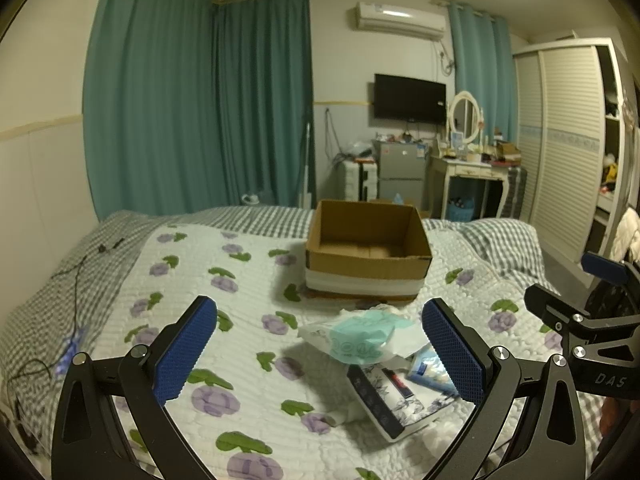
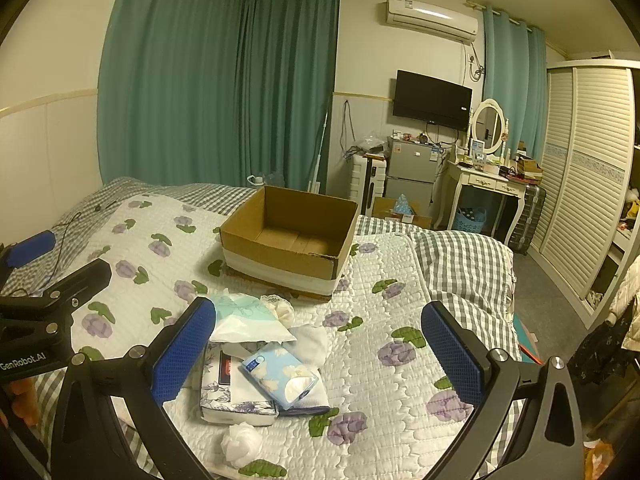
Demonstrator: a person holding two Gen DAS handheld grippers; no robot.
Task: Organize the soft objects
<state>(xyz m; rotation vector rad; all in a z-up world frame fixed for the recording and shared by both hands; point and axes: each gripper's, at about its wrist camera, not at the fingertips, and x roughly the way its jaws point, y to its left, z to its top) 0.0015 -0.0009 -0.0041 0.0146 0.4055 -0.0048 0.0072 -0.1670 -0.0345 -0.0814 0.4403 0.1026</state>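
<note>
I see my left gripper [image 1: 320,354] wide open above the quilt [image 1: 240,344], soft packs [image 1: 360,340] between its fingers, box [image 1: 367,254] beyond.

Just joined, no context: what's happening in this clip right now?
A person holds a two-finger gripper in each hand above a bed with a flowered quilt. Both the left gripper and the right gripper are open and hold nothing. A small heap of soft packs lies on the quilt: a teal-and-white pack, a blue flowered tissue pack and a purple flowered pack, with a white puff beside them. The cardboard box behind them looks empty, so sorting seems not yet begun.
</note>
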